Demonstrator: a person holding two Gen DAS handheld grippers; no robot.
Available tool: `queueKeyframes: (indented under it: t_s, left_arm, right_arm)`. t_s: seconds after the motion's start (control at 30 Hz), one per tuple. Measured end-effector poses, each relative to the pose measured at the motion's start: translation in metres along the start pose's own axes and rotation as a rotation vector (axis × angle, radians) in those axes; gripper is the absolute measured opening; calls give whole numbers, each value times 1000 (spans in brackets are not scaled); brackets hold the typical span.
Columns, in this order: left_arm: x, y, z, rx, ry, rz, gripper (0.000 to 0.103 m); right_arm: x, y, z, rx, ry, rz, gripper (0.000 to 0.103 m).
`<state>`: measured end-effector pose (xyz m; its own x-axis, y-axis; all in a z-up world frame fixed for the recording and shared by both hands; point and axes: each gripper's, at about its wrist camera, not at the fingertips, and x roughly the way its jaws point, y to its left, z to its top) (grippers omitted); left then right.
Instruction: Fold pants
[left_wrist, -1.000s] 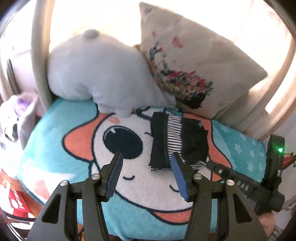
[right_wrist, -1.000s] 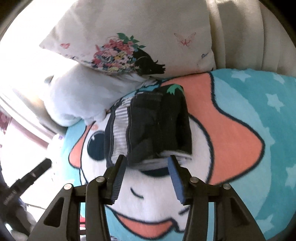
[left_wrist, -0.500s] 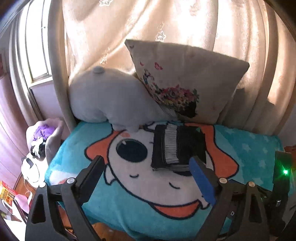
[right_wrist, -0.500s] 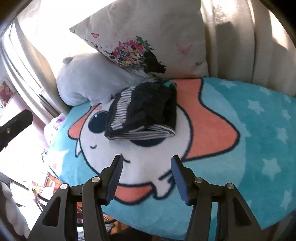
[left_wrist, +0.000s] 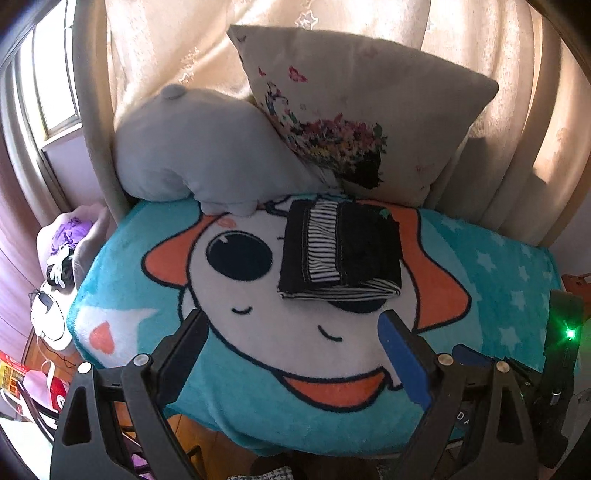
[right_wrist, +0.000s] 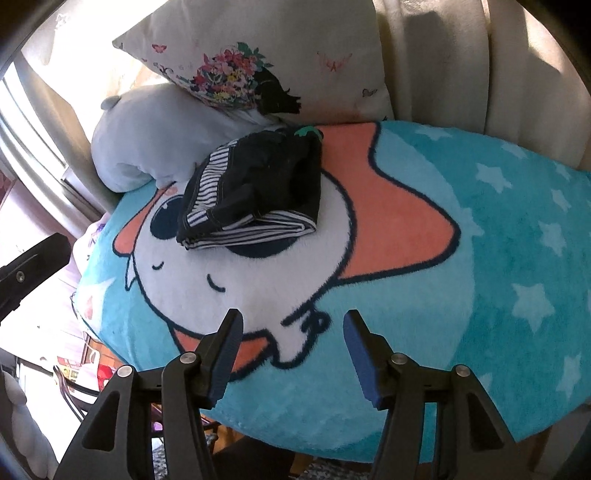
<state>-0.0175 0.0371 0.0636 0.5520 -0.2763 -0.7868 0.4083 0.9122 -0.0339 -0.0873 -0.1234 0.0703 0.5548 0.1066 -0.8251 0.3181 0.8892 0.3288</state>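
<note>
Folded pants (left_wrist: 340, 251) lie on the blanket (left_wrist: 258, 373); left gripper (left_wrist: 291, 339) spread wide — empty.

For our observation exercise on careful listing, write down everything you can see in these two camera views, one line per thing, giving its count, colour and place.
folded pants: one, dark navy with black-and-white striped lining, lying on the blanket's cartoon face, touched by neither claw
blanket: one, turquoise with white stars and an orange-and-white cartoon face, spread over the seat
floral pillow: one, cream with a flower print, propped behind the pants
plush cushion: one, pale grey, beside the floral pillow, on the window side
curtain: beige, behind the pillows
window: one, bright, left edge of the left wrist view
left claw: black, blue pads, open, empty, at the blanket's near edge
right claw: black, blue pads, open, empty, at the blanket's near edge
</note>
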Motion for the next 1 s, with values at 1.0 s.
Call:
queueKeyframes:
  t_s: [1.0]
  left_arm:
    - [-15,-7,-6,-5,-75,26,92]
  right_arm:
    - [1,-6,-7,-17,20,-21,63]
